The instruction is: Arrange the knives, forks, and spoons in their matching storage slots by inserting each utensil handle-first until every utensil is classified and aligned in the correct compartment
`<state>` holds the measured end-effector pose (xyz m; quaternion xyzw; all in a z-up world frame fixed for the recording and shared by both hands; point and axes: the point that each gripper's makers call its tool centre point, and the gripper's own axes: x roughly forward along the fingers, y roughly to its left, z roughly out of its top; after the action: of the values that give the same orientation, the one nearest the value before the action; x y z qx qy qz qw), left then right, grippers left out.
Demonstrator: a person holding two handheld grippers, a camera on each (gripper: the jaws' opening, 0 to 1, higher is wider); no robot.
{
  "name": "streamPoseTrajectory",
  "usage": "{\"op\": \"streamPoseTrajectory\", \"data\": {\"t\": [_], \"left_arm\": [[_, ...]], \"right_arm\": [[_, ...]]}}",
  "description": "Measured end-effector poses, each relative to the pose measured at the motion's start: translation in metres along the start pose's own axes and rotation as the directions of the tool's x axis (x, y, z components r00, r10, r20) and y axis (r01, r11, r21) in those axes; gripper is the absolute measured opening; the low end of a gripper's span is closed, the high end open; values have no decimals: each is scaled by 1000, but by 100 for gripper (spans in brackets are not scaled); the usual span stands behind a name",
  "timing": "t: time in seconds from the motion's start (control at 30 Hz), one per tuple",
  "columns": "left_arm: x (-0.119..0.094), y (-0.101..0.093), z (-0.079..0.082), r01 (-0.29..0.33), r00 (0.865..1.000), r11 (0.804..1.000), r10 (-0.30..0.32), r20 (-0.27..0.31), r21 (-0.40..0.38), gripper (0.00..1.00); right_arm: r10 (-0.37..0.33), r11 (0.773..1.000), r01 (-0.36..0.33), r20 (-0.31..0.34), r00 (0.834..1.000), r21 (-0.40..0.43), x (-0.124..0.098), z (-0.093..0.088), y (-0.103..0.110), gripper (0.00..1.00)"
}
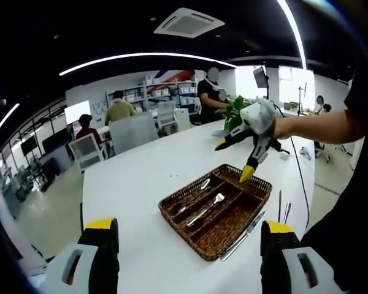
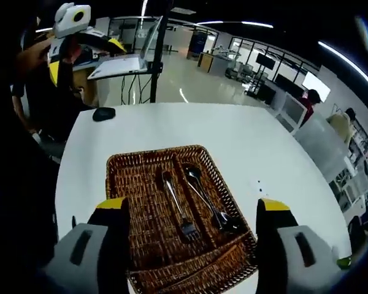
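Observation:
A brown wicker cutlery tray [image 1: 183, 233] lies on the white table [image 1: 135, 184]. Inside it lie a fork [image 1: 206, 208] and a spoon [image 1: 195, 191] in neighbouring slots. A knife [image 1: 246, 229] rests on the table along the tray's right side, and two more utensils [image 1: 282, 208] lie just beyond it. My right gripper [image 1: 234, 159] hovers open and empty above the tray's far corner. My left gripper [image 1: 189, 245] is open and empty, short of the tray. In the right gripper view the tray [image 2: 135, 190] holds the fork [image 2: 176, 211] and spoon [image 2: 202, 196] below my open right gripper [image 2: 193, 229]. The left gripper [image 2: 83, 58] shows far off.
A black computer mouse [image 2: 103, 113] lies near the table's far edge, with a laptop [image 2: 122, 64] on a stand behind it. A potted plant [image 1: 233, 110] stands at the table's other end. Chairs [image 1: 86, 150] and several people are around the room.

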<state>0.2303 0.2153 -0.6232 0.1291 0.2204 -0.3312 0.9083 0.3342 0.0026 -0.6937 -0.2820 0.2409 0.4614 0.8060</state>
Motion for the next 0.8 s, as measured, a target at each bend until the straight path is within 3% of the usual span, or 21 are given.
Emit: {"op": "streamPoseTrajectory", "data": {"t": [0.2,0.63,0.8], "left_arm": [[6,-7,8,25,999,1000,-26,19,13,100],[9,-24,19,55,997,998,-57,52,40,100],[3,-31,24,60,994,997,-65,84,52,100]], "right_arm": [[-91,994,87,58,994,69,-35,1,-7,99],[-241,964,217,154,958,156,-98,-8,-5,99],[-263,955,228,184,947,189,-134,-26,13,99]]}}
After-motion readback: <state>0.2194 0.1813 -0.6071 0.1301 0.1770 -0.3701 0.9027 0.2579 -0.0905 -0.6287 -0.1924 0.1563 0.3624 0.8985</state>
